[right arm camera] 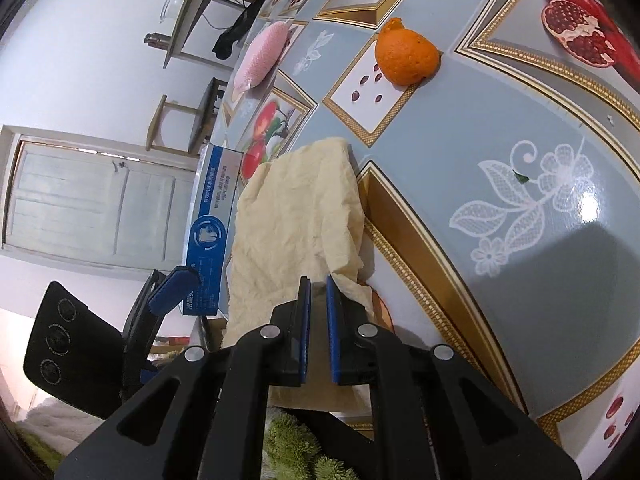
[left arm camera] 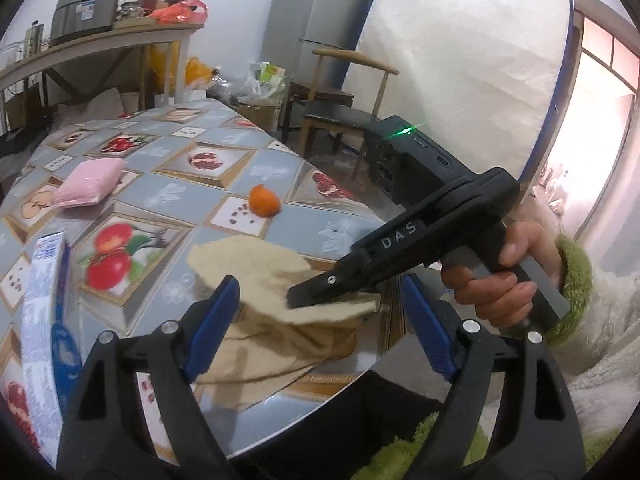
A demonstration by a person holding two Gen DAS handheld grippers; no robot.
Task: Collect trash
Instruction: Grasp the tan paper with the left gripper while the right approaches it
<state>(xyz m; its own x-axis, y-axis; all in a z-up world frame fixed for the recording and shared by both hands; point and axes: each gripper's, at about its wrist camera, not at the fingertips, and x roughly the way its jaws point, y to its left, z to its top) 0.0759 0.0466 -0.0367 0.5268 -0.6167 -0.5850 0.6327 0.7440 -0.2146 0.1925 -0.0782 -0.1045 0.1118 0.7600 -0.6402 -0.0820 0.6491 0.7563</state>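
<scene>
A crumpled beige paper napkin point(left arm camera: 256, 276) lies at the near edge of the round table point(left arm camera: 224, 148). My right gripper point(right arm camera: 318, 284) is shut on the napkin point(right arm camera: 300, 208), with its fingertips pinching the napkin's near edge; it also shows in the left wrist view point(left arm camera: 304, 296). My left gripper point(left arm camera: 320, 292) is open and empty, its blue pads either side of the napkin, just above the table edge. An orange peel point(left arm camera: 264, 200) lies further in on the table, also in the right wrist view point(right arm camera: 406, 58).
A pink packet point(left arm camera: 90, 182) lies at the table's far left. A blue and white box point(left arm camera: 48, 320) stands at the near left edge, also in the right wrist view point(right arm camera: 212, 224). A wooden chair point(left arm camera: 340, 92), fridge point(left arm camera: 320, 12) and cluttered shelf point(left arm camera: 96, 36) stand behind.
</scene>
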